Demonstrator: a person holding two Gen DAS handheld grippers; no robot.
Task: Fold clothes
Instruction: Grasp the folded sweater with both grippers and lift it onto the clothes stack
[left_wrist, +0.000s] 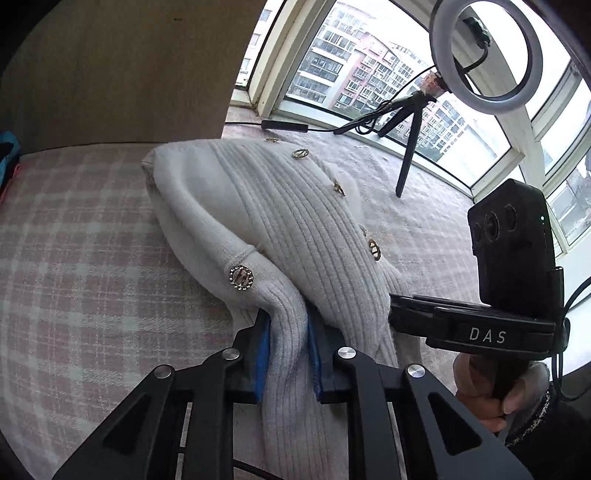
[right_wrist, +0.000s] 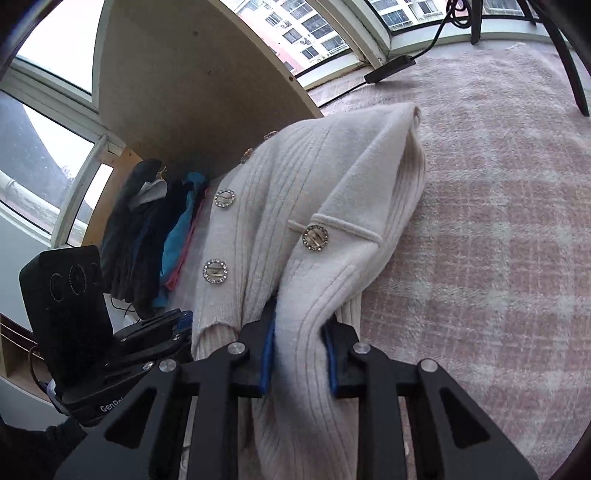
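- A pink plaid blanket (left_wrist: 74, 240) covers the flat surface I work over.
- On it lies a cream ribbed cardigan (left_wrist: 266, 214), partly folded, with jewelled buttons (left_wrist: 241, 277).
- My left gripper (left_wrist: 286, 339) has its jaws clamped on a ribbed fold of knit.
- My right gripper (right_wrist: 299, 350) likewise pinches a ribbed fold near the hem.
- A ring light (left_wrist: 485, 51) stands by the window.
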